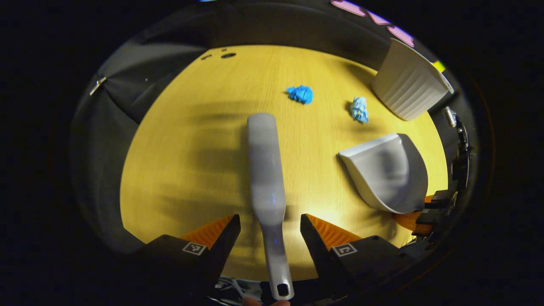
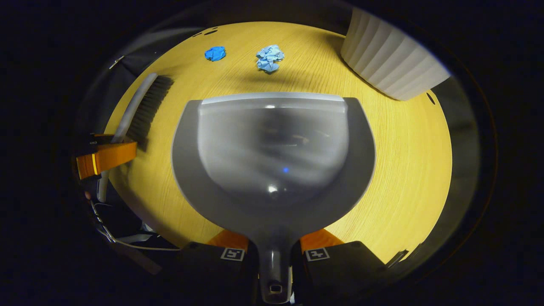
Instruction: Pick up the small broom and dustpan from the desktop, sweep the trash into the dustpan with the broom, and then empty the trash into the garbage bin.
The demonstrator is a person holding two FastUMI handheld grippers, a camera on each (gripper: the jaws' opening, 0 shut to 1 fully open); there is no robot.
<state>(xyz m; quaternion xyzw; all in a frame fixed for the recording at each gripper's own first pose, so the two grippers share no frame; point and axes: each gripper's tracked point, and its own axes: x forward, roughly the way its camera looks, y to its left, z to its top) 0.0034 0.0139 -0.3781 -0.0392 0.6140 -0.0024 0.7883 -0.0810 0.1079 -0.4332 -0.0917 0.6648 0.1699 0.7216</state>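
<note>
Broom [image 1: 267, 170] lies between the left gripper [image 1: 270, 225] fingers, long axis straight ahead, handle toward camera; jaws wide, not touching it. Right gripper [image 2: 274, 244] clamps the dustpan [image 2: 272, 157] handle, mouth forward. Two blue paper wads [image 2: 215, 53] [image 2: 269, 57] sit ahead on the counter [image 2: 403, 170], bin [image 2: 391, 59] ahead-right.

Desk [image 1: 191, 140]: yellow woodgrain. Broom [image 1: 265, 170], dustpan [image 2: 272, 157]: grey; bristles dk. Bin [image 2: 391, 59], upper rt: white, ribbed. Paper wads [image 2: 269, 58]: blue, 2 shades.
</note>
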